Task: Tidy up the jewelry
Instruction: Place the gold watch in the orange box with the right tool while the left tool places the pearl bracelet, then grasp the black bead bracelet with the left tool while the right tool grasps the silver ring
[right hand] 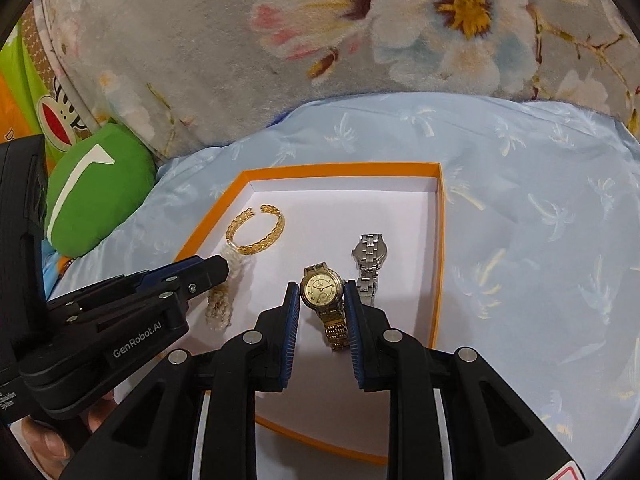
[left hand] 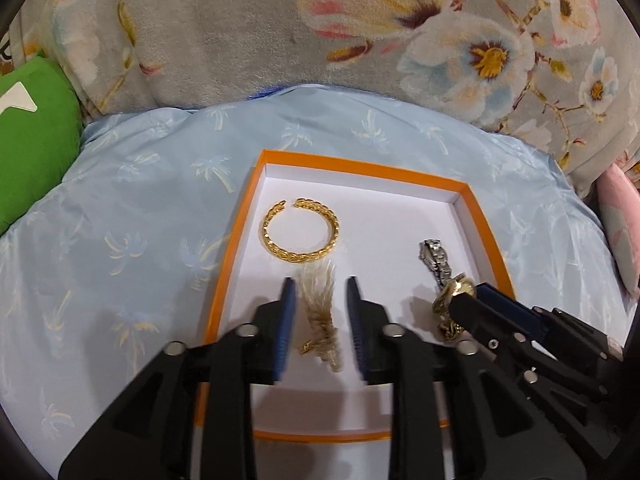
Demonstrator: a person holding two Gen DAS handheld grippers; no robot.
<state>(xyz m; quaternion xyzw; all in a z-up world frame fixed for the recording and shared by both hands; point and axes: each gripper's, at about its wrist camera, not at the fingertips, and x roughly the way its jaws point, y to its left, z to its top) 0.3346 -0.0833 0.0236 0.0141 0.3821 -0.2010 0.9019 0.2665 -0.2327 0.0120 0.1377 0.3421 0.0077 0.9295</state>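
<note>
Both grippers work inside the tray [left hand: 362, 168], shallow orange-rimmed cardboard with a white floor, sitting on soft blue satin [left hand: 152, 184], so it likely rocks under pressure. Left gripper [left hand: 321, 308] has its jaws spread and empty, straddling the pearl bracelet [left hand: 320, 320], a beaded, limp, motion-blurred heap, lined up for a pinch or just let go; can't tell which. Right gripper [right hand: 322, 312] brackets the gold watch [right hand: 322, 286]; the round case sits between the blue ribbed pads [right hand: 294, 320], contact unclear from this angle, so I can't tell whether it is clamped. Gold link band trails toward the camera. Silver watch [right hand: 368, 256] lies just beside it, parallel. Gold bangle [left hand: 301, 229], a rigid open braided cuff, lies flat at the far left: pieces look spaced to avoid tangling.
</note>
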